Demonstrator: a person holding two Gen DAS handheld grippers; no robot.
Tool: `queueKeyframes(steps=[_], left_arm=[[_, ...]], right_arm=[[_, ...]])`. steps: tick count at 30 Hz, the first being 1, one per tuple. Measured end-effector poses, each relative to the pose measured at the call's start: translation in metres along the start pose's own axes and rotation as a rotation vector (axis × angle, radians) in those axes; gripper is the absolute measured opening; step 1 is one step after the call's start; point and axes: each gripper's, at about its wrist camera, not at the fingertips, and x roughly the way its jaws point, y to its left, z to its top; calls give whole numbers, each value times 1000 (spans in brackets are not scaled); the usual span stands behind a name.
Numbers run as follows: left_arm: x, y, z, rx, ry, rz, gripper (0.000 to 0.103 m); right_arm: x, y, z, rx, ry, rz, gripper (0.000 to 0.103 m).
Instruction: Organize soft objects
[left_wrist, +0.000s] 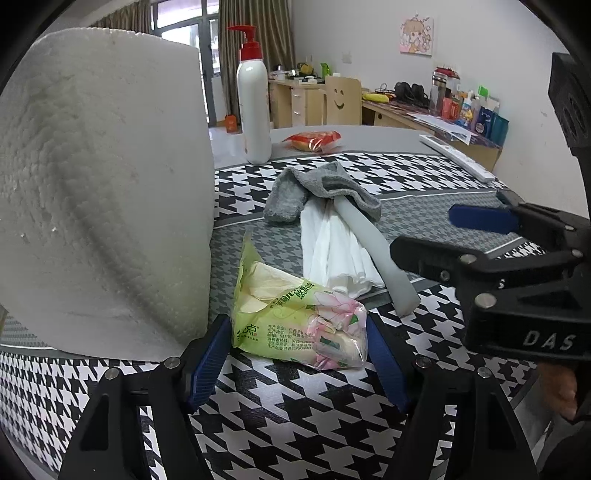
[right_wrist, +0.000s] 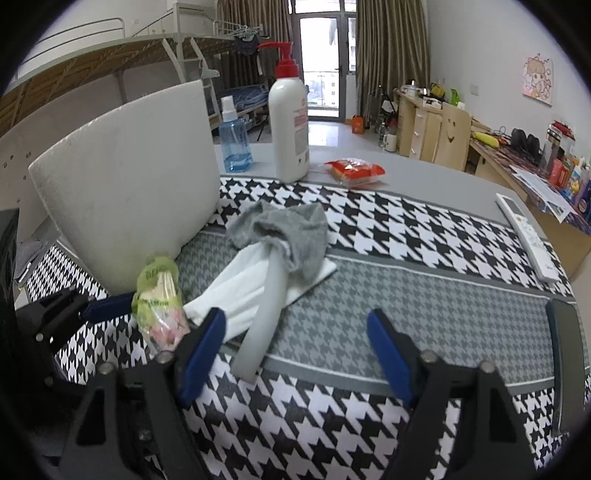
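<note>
left gripper (left_wrist: 297, 360): pitched down toward the tabletop, blue-padded fingers (left_wrist: 207, 363) spread apart, one to each side of a soft packet; whether the pads press it can't be told. right gripper (right_wrist: 295, 354): also angled down, jaws apart, nothing between the pads, only cloth surface below. in the left wrist view the right gripper sits at the right edge, a bit of the person's hand (left_wrist: 559, 391) under its black body.
</note>
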Motion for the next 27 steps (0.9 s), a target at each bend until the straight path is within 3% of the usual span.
queueKeyframes(steps=[5, 9, 17, 27], left_arm=[[-4, -1, -2, 3, -9, -3, 73], [-7, 0, -3, 5, -15, -6, 73], [-15, 0, -5, 5, -35, -6, 73], [-23, 2, -8, 3, -52, -6, 73]], right_arm=[[2, 4, -5, -3, 24, 12, 69], [4, 7, -8, -7, 48, 26, 54], [8, 13, -8, -17, 62, 37, 47], [12, 15, -8, 14, 96, 88, 19]])
